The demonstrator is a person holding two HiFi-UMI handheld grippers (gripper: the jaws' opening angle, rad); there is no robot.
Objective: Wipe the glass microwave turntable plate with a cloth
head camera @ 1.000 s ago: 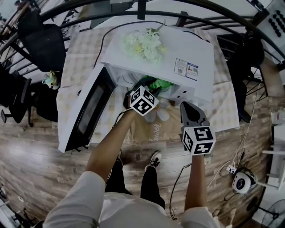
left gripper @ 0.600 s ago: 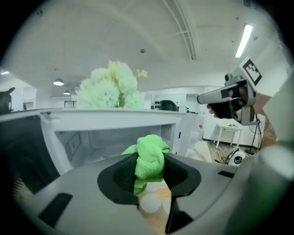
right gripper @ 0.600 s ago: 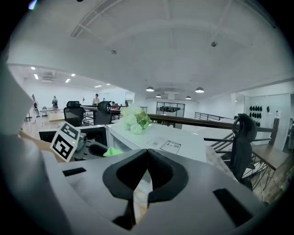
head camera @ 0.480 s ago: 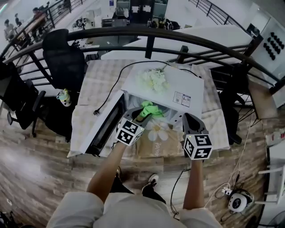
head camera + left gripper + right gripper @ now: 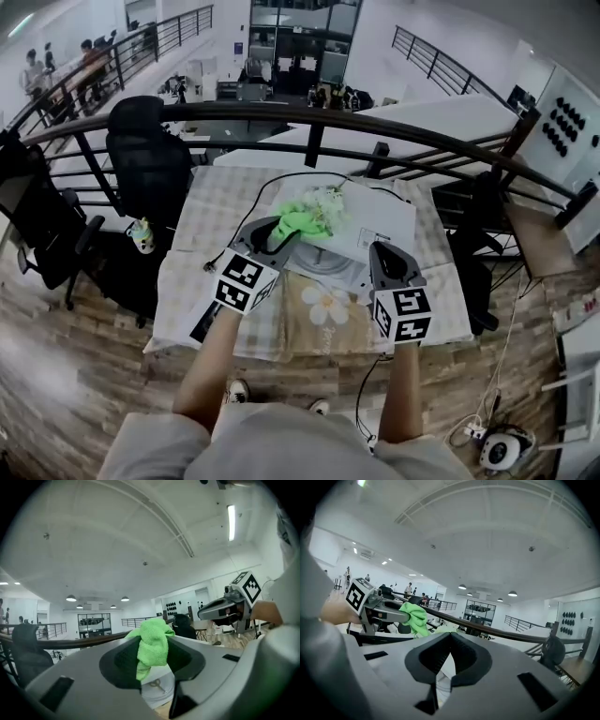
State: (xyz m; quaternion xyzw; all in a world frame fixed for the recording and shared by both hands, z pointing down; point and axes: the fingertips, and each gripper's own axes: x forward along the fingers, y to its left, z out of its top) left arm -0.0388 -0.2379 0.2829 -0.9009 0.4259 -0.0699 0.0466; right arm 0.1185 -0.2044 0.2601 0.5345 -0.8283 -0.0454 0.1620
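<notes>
A bright green cloth [image 5: 298, 223] is pinched in my left gripper [image 5: 281, 231], which is held up over the front left of the white microwave [image 5: 380, 230]. In the left gripper view the cloth [image 5: 152, 644] bunches between the shut jaws, with its ends hanging down. My right gripper [image 5: 386, 264] is held to the right of the microwave front. Its jaws [image 5: 450, 635] are shut with nothing between them, and the left gripper with the cloth [image 5: 415, 618] shows off to its left. I cannot make out the glass turntable plate in any view.
White artificial flowers [image 5: 323, 202] lie on the microwave top. The microwave stands on a checked tablecloth [image 5: 202, 225], with a daisy-print mat [image 5: 328, 305] in front of it and a black cable [image 5: 253, 187] behind. A black office chair [image 5: 141, 141] and a dark railing [image 5: 309, 117] lie beyond.
The left gripper has drawn back out of the microwave opening with the cloth and risen above its top. The head view has lifted and pulled back. The right gripper has stayed to the right.
</notes>
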